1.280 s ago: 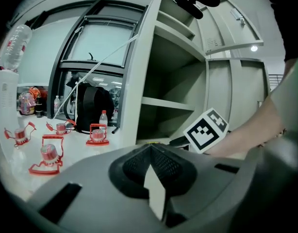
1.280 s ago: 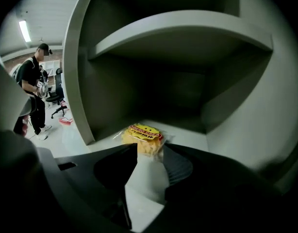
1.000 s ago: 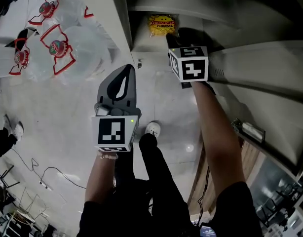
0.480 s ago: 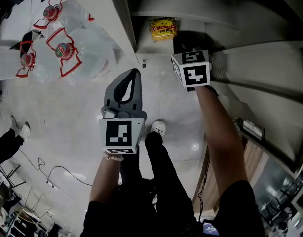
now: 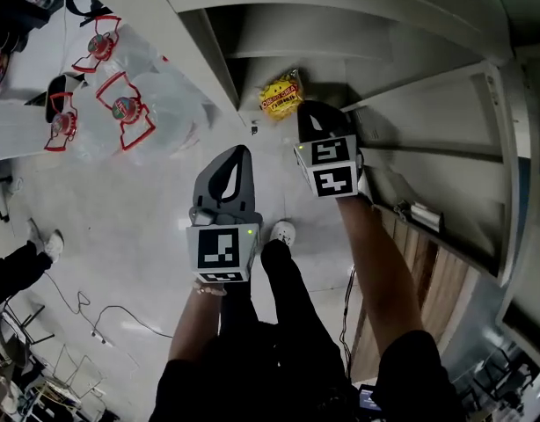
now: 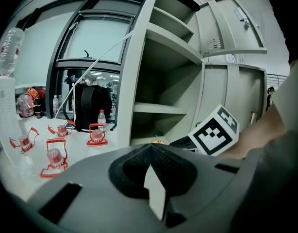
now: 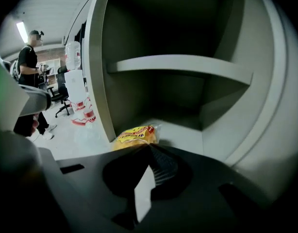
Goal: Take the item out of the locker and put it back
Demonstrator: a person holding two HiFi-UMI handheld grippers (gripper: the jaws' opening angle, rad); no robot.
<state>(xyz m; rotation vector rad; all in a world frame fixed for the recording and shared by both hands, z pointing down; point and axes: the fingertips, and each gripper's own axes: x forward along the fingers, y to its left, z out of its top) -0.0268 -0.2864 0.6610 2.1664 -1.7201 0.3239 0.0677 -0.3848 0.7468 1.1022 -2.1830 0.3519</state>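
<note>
A yellow snack bag (image 5: 280, 95) hangs tilted at the front lip of the grey locker's (image 5: 219, 51) bottom compartment. My right gripper (image 5: 308, 114) is shut, and its tips pinch the bag's near edge. In the right gripper view the yellow snack bag (image 7: 134, 134) sits right at the tips of the right gripper (image 7: 148, 147), in front of the dark compartment. My left gripper (image 5: 234, 153) is shut and holds nothing, out over the floor to the left of the locker. The left gripper (image 6: 150, 147) faces the open shelves.
Empty locker shelves (image 7: 188, 64) rise above the bag. Packs of water bottles with red handles (image 5: 120, 108) lie on the floor at the left. My shoe (image 5: 279, 231) shows below the grippers. A person (image 7: 30, 62) stands far left, beside a water dispenser (image 7: 75, 76).
The right gripper has come back out of the compartment, toward me, with the yellow bag at its tips. The left gripper has risen a little. My head view has tilted.
</note>
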